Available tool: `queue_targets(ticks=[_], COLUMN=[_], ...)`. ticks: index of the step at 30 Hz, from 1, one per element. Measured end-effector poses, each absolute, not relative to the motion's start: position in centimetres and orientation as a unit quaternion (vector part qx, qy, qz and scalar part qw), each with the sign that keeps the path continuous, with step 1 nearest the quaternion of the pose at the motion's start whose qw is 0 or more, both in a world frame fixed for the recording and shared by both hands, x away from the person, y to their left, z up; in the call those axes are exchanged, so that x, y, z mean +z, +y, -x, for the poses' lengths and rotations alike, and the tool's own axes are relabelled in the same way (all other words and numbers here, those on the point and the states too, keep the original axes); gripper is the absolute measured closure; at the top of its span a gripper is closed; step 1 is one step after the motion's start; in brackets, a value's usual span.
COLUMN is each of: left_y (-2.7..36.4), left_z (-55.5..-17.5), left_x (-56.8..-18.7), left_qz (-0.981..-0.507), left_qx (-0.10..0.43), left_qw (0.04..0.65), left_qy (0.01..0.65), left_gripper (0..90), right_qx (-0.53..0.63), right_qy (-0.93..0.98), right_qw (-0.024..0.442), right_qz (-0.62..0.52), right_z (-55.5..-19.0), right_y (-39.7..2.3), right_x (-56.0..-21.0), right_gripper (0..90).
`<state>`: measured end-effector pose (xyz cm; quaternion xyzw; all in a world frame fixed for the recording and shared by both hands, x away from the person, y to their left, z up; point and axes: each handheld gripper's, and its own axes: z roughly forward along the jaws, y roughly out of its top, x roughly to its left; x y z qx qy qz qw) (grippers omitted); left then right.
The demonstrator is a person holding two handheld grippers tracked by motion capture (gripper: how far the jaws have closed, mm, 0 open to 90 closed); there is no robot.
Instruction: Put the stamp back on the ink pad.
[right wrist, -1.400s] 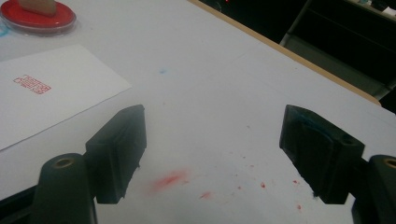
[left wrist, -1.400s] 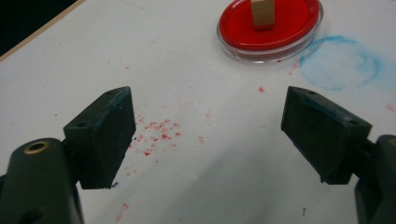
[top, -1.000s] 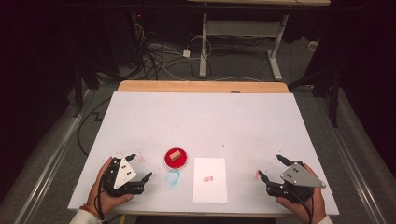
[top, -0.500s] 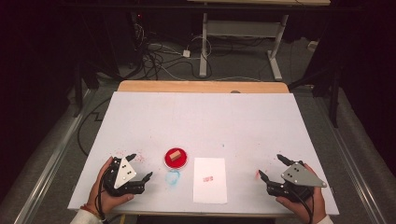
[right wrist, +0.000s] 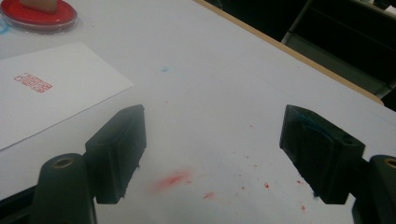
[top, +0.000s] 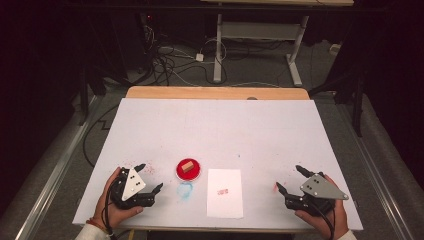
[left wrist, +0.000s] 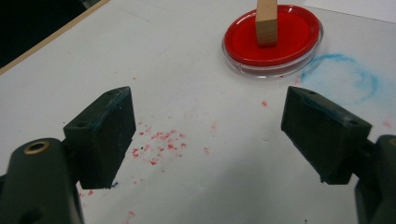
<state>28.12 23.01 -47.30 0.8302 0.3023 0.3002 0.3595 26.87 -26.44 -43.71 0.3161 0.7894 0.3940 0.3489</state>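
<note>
I read the wooden stamp block [top: 187,166] standing in the red ink dish [top: 188,169], lower centre-left of the high view. In the left gripper view the block [left wrist: 266,23] stands upright at the top edge of the frame, toward the back of the dish [left wrist: 289,44], its top cut off by the frame.

Just below the dish in the high view lies a smeared blue ring mark [top: 185,190] on the worktop [top: 220,125]. To the right of the dish lies 1 white paper sheet [top: 225,192], carrying 1 small red stamp print [top: 223,190]. In the right gripper view the print [right wrist: 32,82] sits at the left edge, on the sheet [right wrist: 70,88].

I hold the left gripper [top: 149,177] at the lower left of the high view, resting low over the worktop, near the dish but apart from it. Its jaws stand wide apart with nothing between them; red specks [left wrist: 159,142] dot the surface in the gap.

I hold the right gripper [top: 289,178] at the lower right of the high view, well apart from the dish and just right of the sheet. Its jaws are also spread wide and hold nothing. A red smear [right wrist: 173,179] lies on the worktop between them.
</note>
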Motion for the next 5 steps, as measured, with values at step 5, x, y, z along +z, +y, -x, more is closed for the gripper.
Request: queue_targets(ticks=[5], left_y=[23.03], left_z=[-28.28], left_x=[-47.30], left_qz=[-0.828], left_qx=[0.302], left_qw=[0.358], left_qy=[0.307], left_gripper=[17.3], right_qx=[0.394], right_qy=[0.790], right_qw=[0.346], right_qz=[-0.317], right_z=[-27.07], right_y=[-26.43], right_x=[-43.80], right_gripper=[22.8])
